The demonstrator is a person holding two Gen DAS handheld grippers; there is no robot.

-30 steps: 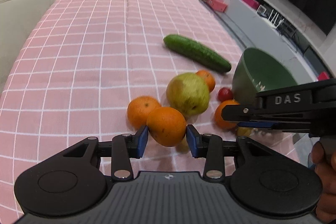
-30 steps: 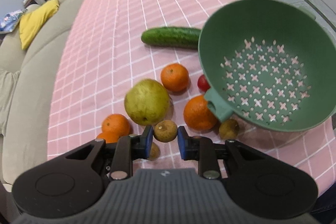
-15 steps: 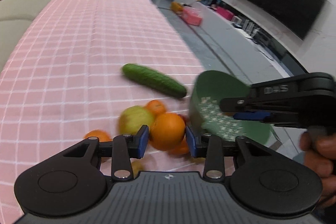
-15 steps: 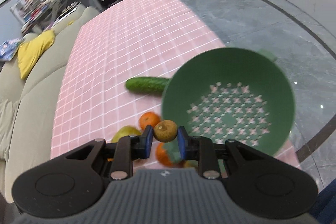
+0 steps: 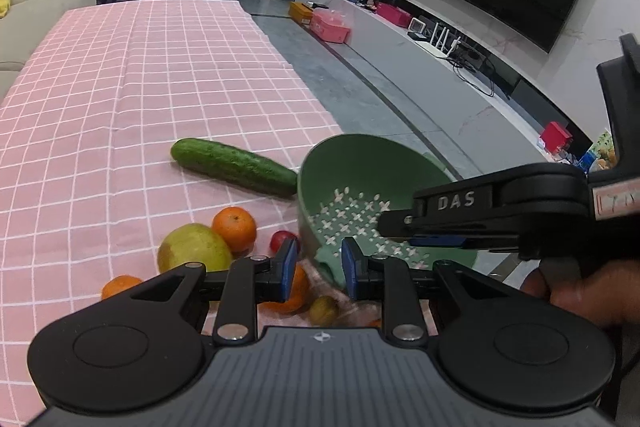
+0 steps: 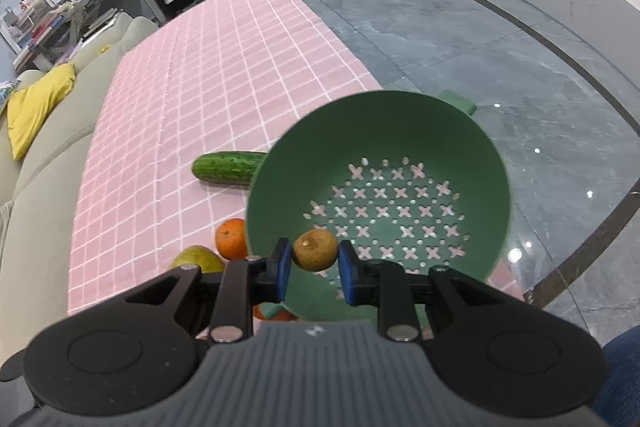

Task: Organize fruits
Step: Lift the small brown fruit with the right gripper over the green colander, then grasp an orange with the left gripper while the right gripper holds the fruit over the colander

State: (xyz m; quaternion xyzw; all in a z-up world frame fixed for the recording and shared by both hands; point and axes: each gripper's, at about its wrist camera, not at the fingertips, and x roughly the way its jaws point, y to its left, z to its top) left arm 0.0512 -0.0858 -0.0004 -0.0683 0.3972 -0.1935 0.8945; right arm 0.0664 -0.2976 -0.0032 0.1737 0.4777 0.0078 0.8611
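Observation:
A green colander (image 5: 360,187) (image 6: 400,147) stands at the right edge of the pink checked table (image 5: 120,87). My left gripper (image 5: 317,269) is open and holds nothing; it hangs above the colander's near rim. My right gripper (image 6: 314,261) holds a small brown fruit (image 6: 315,249) over the colander's near side, with slim gaps at both pads. It shows from the side in the left wrist view (image 5: 436,241). On the cloth lie a cucumber (image 5: 234,166), a green pear (image 5: 194,247), oranges (image 5: 234,229) (image 5: 120,285), a small red fruit (image 5: 282,239) and another small brown fruit (image 5: 324,310).
The table's right edge drops to a grey tiled floor (image 6: 480,27). A beige sofa (image 6: 40,167) with a yellow cushion (image 6: 36,107) runs along the left. A TV wall and low shelf (image 5: 440,39) stand beyond on the right.
Both grippers rose and moved right over the colander. The orange that my left gripper held is gone from its jaws. My right gripper's pads have eased apart around the brown fruit.

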